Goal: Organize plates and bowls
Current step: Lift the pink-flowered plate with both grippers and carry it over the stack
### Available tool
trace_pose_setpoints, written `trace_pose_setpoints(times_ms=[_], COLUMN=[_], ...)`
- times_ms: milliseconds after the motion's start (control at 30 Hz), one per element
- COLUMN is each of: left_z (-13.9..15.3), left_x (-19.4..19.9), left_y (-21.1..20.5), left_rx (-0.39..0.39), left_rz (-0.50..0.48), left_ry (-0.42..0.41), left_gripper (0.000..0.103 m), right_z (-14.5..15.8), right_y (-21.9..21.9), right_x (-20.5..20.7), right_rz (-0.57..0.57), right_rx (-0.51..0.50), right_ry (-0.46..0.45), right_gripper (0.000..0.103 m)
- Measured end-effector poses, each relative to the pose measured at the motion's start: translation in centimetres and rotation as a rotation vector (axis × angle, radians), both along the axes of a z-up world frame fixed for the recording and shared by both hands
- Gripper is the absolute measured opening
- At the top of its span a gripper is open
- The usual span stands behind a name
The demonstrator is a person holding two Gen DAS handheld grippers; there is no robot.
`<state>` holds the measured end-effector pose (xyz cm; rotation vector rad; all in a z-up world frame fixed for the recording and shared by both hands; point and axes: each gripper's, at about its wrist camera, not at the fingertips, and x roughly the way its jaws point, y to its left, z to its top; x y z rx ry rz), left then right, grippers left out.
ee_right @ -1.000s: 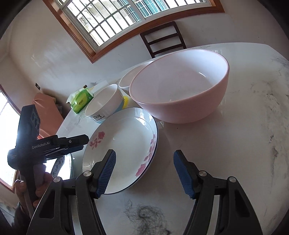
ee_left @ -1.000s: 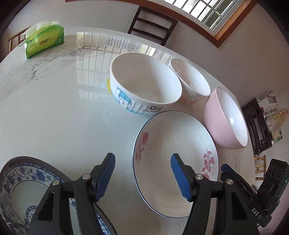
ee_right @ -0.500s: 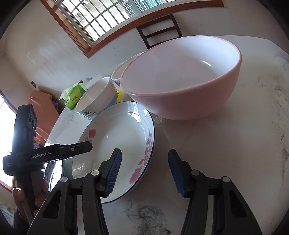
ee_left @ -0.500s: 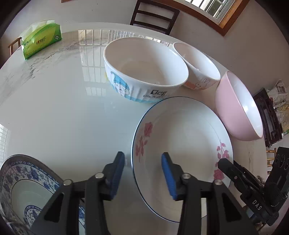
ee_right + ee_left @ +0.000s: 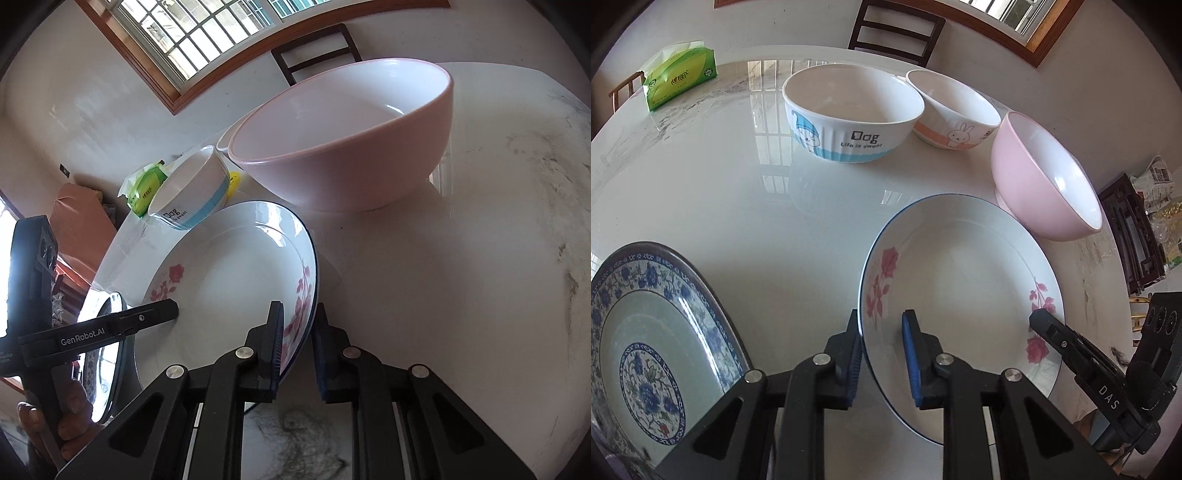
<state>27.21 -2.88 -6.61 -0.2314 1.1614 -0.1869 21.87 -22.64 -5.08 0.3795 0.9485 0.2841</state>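
Note:
A white plate with pink flowers (image 5: 960, 277) (image 5: 229, 288) lies on the marble table (image 5: 738, 184). My left gripper (image 5: 882, 350) straddles the plate's left rim, one pad outside and one over the inner face. Its jaws are closing, and a strip of plate still shows between the pads. My right gripper (image 5: 297, 347) is shut on the opposite rim, which looks tipped up with a shadow under it. A blue-and-white patterned plate (image 5: 646, 332) sits to the left. Behind stand a "Dog" bowl (image 5: 849, 122), a rabbit bowl (image 5: 956, 110) and a pink bowl (image 5: 1045, 184) (image 5: 343, 140).
A green tissue pack (image 5: 679, 74) lies at the table's far left. A dark chair (image 5: 897, 29) stands behind the table under a window. A tuft of dark hair (image 5: 303, 435) lies on the marble near the right gripper. A hand (image 5: 70, 406) holds the left gripper's handle.
Both grippers have come in over the flowered plate's opposite rims and narrowed their jaws. The right one has shut on the rim and that edge has tipped up.

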Motion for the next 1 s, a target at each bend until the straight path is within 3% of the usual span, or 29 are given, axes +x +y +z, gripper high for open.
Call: trace_pose_setpoints(times_ms=[267, 500, 1000], left_z=[2.7, 4.2, 3.4], left_x=[-5.4, -9.9, -16.2], left_y=[0.9, 3.5, 11.3], left_rx=[-0.012, -0.035, -0.085], left_rz=[0.02, 0.087, 0.249], left_ry=[-0.069, -0.097, -0.069], left_gripper=[0.021, 0.021, 0.021], right_z=[1.4, 2.5, 3.3], right_y=[-0.4, 1.5, 8.9], right_x=[-4.7, -8.1, -11.2], right_rz=[-0.017, 0.033, 0.192], right_rx=[0.036, 0.049, 0.026], right_ry=[-0.016, -0.019, -0.014], right_gripper=[0.015, 0.016, 0.016])
